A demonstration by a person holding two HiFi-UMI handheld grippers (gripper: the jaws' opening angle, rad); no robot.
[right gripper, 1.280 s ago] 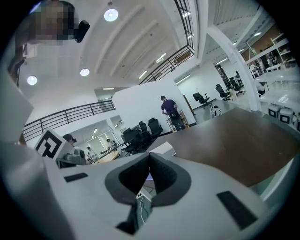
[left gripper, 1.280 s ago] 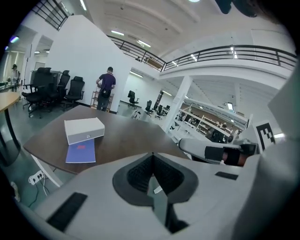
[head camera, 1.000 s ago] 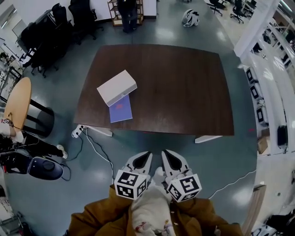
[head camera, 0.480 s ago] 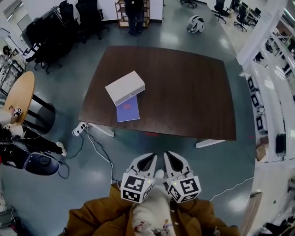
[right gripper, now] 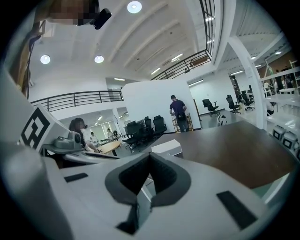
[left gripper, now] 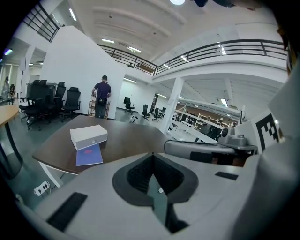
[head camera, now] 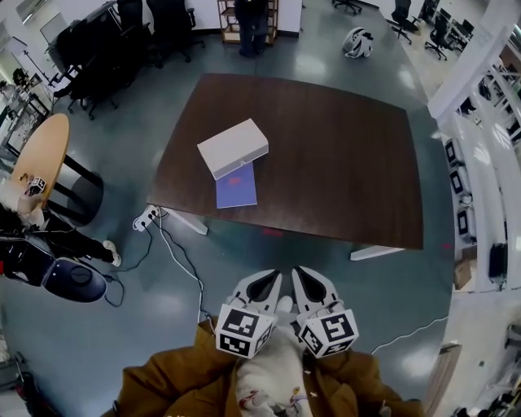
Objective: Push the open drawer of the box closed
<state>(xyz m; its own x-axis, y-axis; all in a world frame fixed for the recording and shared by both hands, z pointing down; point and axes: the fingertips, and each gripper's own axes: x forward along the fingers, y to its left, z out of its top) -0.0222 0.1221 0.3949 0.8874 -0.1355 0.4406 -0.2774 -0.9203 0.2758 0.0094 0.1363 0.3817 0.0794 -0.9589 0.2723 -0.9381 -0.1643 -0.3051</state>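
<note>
A white box (head camera: 233, 147) lies on the left part of a dark brown table (head camera: 342, 163), and its blue-lined drawer (head camera: 236, 189) sticks out toward the near edge. The left gripper view shows the box (left gripper: 88, 136) and its drawer (left gripper: 88, 155) far ahead to the left. The right gripper view shows only the box (right gripper: 167, 147), just above the jaw tips. My left gripper (head camera: 259, 287) and right gripper (head camera: 305, 283) hang side by side close to my body, well short of the table. Both are shut and hold nothing.
A power strip with cables (head camera: 146, 218) lies on the floor by the table's near left leg. A round wooden table (head camera: 32, 167) and a seated person (head camera: 32, 244) are at the left. Office chairs (head camera: 98, 41) stand at the back left, and a person stands by a shelf (head camera: 252, 16).
The head view has shifted, so the table and box now sit further right in the picture. Both grippers stay together, shut, low in the picture.
</note>
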